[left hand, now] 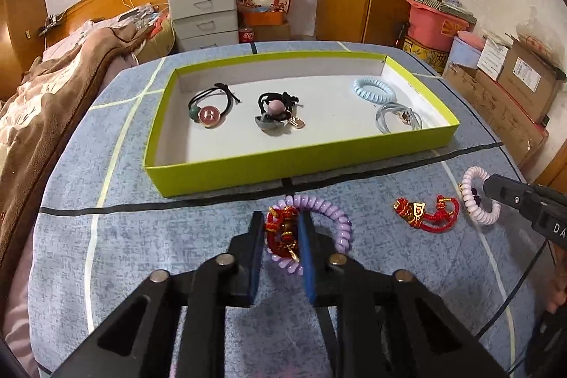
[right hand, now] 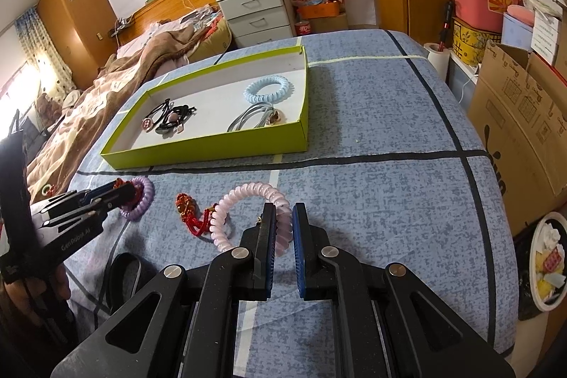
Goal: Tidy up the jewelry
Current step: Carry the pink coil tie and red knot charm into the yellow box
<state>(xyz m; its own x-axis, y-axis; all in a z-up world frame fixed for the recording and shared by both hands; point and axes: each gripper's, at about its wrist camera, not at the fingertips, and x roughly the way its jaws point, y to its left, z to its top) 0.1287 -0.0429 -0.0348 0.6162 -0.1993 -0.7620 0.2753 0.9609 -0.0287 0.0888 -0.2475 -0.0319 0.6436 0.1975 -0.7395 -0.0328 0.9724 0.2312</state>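
Flanking red charm [left hand: 427, 214], both tongs on coils.

Left tongs [left hand: 282, 229] held low and pointed forward, fingers narrowed to a small gap and clamped on what sits between the blue pads [left hand: 305, 247]. Right tongs [right hand: 282, 229] likewise held low and forward, fingers parted by a narrow gap. A bare hand [right hand: 39, 289] is seen gripping the left handle.
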